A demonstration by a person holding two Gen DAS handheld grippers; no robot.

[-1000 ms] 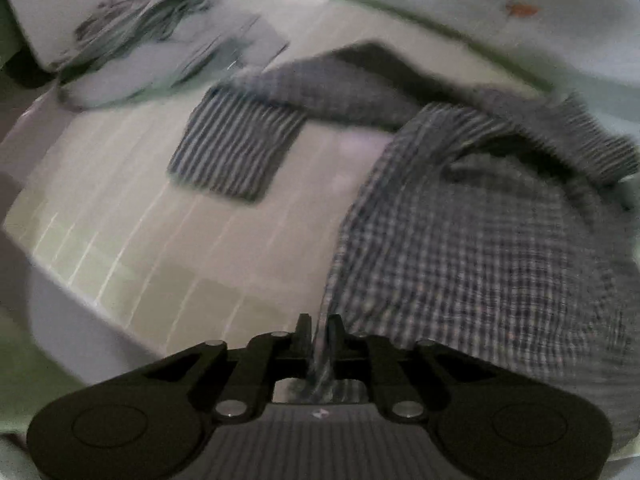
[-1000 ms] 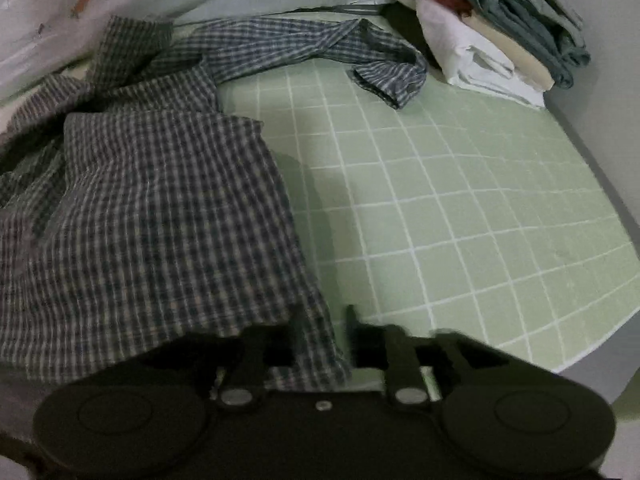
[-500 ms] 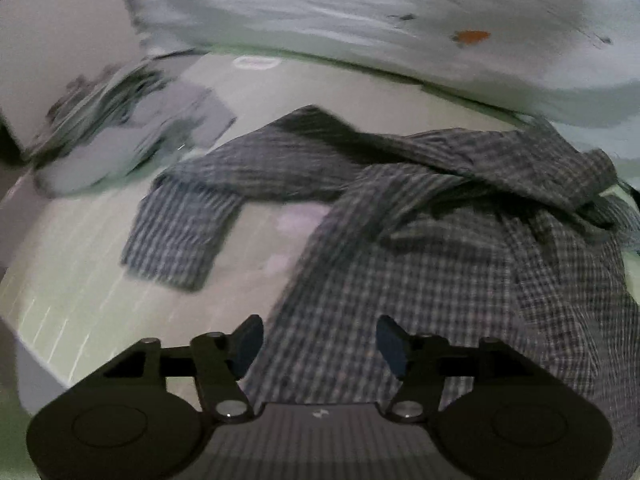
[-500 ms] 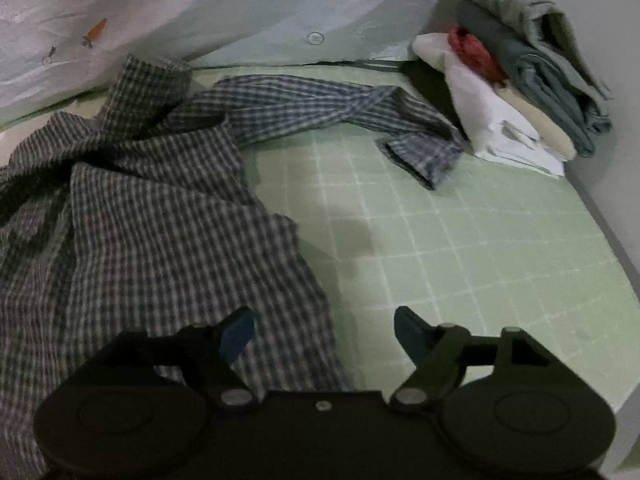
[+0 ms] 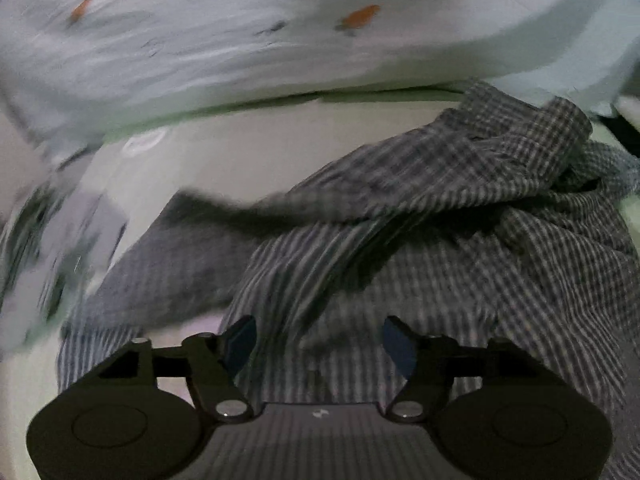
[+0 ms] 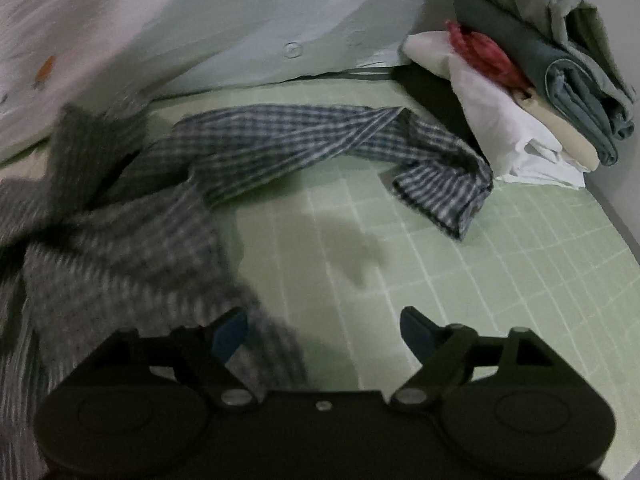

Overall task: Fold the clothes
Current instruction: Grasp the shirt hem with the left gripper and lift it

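Jaws of both grippers stand wide apart, nothing between them. Left gripper hangs over the body of the checked shirt, blue pads either side of a fabric ridge but not touching it, as far as the blur allows. Right gripper sits at the shirt's near edge, its left pad over cloth, its right pad over bare green grid mat.

Shirt lies crumpled and unfolded on the mat, bunched toward the collar end. One sleeve trails out flat toward a stack of folded clothes in the far corner; in the left view the other sleeve runs off the opposite way. A pale quilt with orange marks backs the scene.

Judgement: open jaws with the cloth lying slack suit a regrip. The shirt is dropped so it can be taken again at better points, likely shoulders or hem. The stack sits clear of the working patch, presumably to keep finished items from being dragged.
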